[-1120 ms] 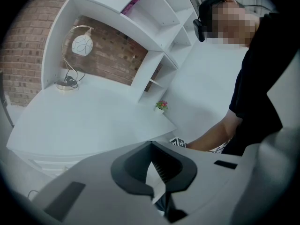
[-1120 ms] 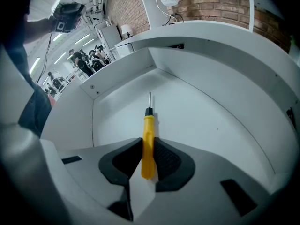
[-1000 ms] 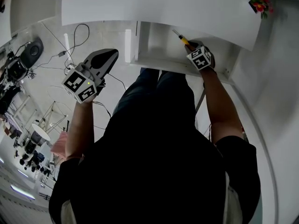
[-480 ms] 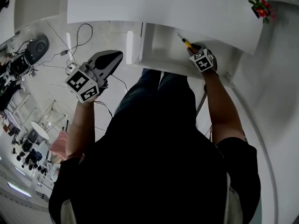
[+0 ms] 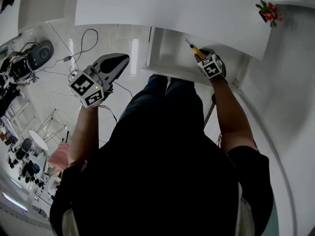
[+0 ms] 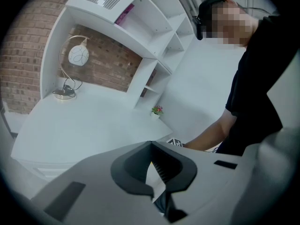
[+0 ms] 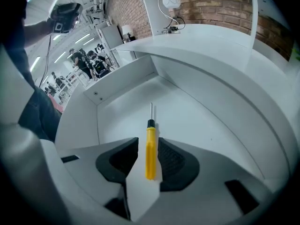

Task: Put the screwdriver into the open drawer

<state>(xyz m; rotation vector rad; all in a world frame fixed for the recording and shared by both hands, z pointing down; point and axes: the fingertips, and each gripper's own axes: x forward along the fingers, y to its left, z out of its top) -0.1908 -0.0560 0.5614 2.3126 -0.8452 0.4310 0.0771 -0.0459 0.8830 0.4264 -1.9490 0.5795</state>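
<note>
My right gripper (image 5: pixel 201 52) hangs over the open white drawer (image 5: pixel 167 58), shut on a screwdriver (image 5: pixel 192 45) with a yellow handle. In the right gripper view the handle (image 7: pixel 150 149) sits between the jaws of the right gripper (image 7: pixel 149 146), and its thin metal shaft points forward over the drawer floor (image 7: pixel 201 116). The tip casts a shadow on the floor, so it appears slightly above it. My left gripper (image 5: pixel 122 59) is held out to the left, away from the drawer, and is shut with nothing in it. The left gripper view shows the left gripper (image 6: pixel 157 165) aimed across the desk.
The white desk top (image 5: pixel 172 9) overhangs the drawer. A small potted flower (image 5: pixel 267 11) stands at its right end. A round lamp (image 6: pixel 77 55) and shelves (image 6: pixel 154 46) are at the desk's back. Cables (image 5: pixel 81 38) and equipment (image 5: pixel 29 58) lie on the floor to the left.
The right gripper with the screwdriver stays over the drawer and has barely shifted. The left gripper holds its place.
</note>
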